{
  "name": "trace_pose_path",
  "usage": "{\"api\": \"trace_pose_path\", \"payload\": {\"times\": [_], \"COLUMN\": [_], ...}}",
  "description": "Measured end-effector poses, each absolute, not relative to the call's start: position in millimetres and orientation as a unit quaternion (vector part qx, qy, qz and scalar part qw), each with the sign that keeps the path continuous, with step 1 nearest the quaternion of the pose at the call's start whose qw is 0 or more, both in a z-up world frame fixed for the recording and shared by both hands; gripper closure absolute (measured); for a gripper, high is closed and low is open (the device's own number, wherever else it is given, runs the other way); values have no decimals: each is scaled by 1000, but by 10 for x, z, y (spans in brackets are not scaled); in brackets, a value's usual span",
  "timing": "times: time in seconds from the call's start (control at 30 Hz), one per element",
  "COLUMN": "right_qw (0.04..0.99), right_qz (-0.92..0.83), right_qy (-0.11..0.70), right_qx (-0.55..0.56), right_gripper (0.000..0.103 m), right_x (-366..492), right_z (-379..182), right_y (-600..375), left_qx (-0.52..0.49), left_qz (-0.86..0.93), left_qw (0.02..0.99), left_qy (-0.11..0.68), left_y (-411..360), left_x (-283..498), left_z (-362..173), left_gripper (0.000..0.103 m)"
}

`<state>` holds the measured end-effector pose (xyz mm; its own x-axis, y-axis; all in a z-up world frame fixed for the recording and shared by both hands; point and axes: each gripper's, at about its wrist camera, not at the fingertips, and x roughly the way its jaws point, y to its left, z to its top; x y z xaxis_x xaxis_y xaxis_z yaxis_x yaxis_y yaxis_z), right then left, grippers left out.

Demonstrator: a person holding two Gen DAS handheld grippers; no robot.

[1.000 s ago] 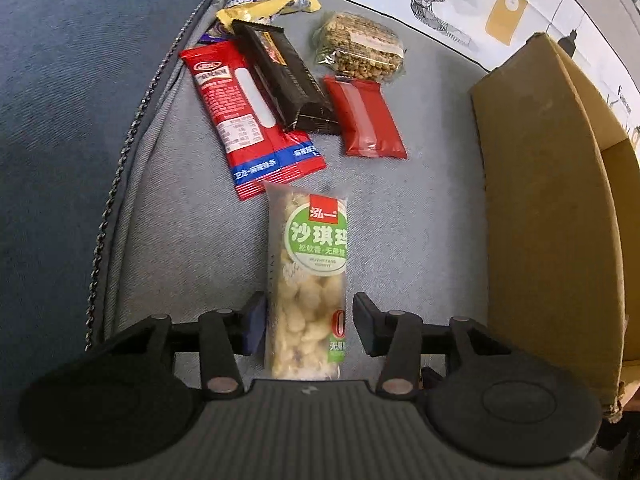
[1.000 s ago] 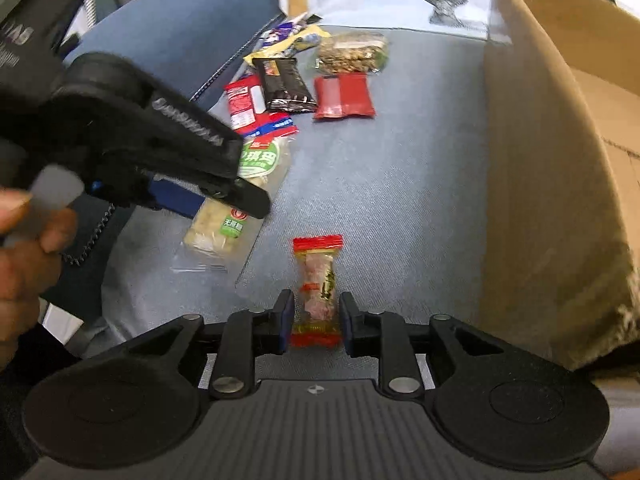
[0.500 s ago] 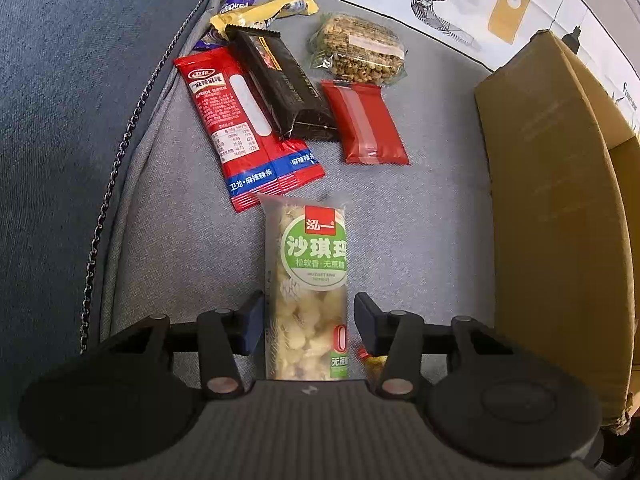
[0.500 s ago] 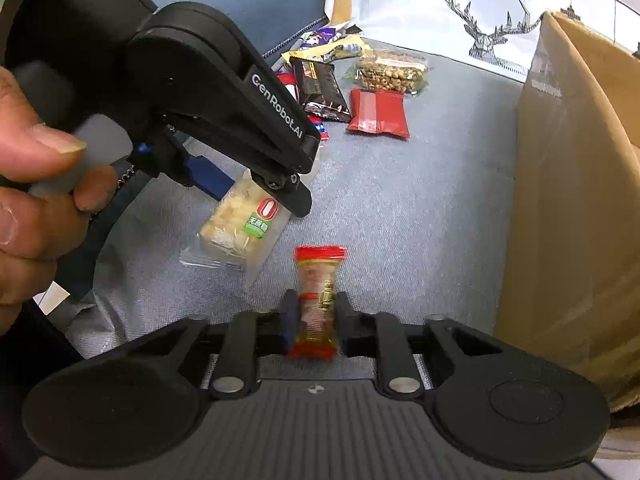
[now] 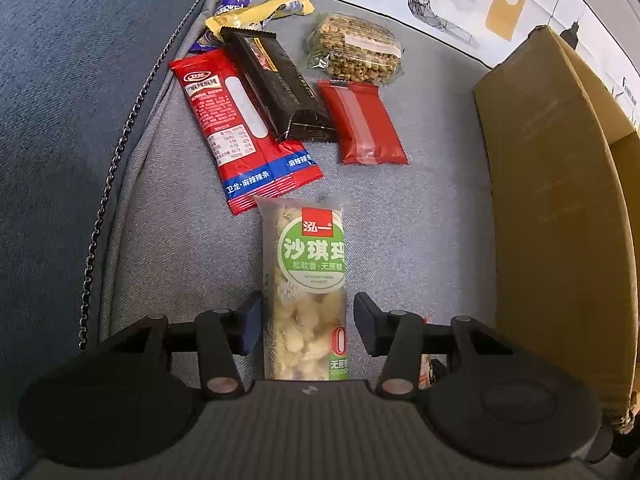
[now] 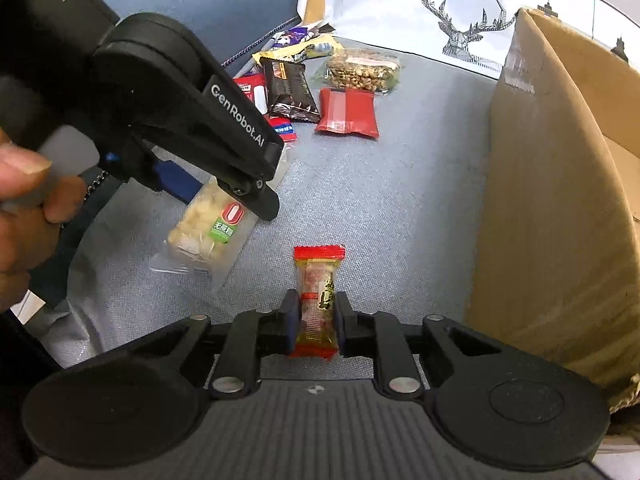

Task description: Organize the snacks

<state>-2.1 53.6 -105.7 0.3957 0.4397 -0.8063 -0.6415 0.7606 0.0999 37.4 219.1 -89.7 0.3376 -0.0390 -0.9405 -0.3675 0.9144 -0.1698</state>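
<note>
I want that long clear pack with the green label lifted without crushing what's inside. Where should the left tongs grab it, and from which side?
Grip the green-label pack across its narrow width near the end closest to the left tongs, coming in along its length as they are now. It lies flat on the grey cushion, its long edges lined up with the open fingers either side. Close gently: the pieces inside look crumbly.

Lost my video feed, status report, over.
Right gripper shut on small red candy. Left gripper open around sachima pack, not clamped. Cardboard box close on the right, path unobstructed.
</note>
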Motion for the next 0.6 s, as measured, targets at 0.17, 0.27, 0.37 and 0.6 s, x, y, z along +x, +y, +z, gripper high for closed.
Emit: {"api": "trace_pose_path", "payload": {"times": [0.17, 0.27, 0.37, 0.6], "right_qw": [828, 829, 828, 828], "right_qz": [325, 325, 325, 326], "right_qy": [441, 440, 440, 439], "right_qx": [-118, -119, -119, -120], "right_gripper": [84, 84, 84, 84], "right_x": [-36, -26, -26, -31], "right_z": [-1056, -1064, -1066, -1064], "right_y": [553, 577, 573, 571], "left_qx": [-170, -174, -176, -178], "left_qz": [107, 105, 105, 104], "left_qw": [799, 800, 801, 800], "left_qy": [566, 564, 563, 563], "left_y": [2181, 2198, 2201, 2202], "left_x": [368, 365, 363, 375], "left_z": [-907, -900, -892, -891], "left_gripper": [59, 60, 61, 61]}}
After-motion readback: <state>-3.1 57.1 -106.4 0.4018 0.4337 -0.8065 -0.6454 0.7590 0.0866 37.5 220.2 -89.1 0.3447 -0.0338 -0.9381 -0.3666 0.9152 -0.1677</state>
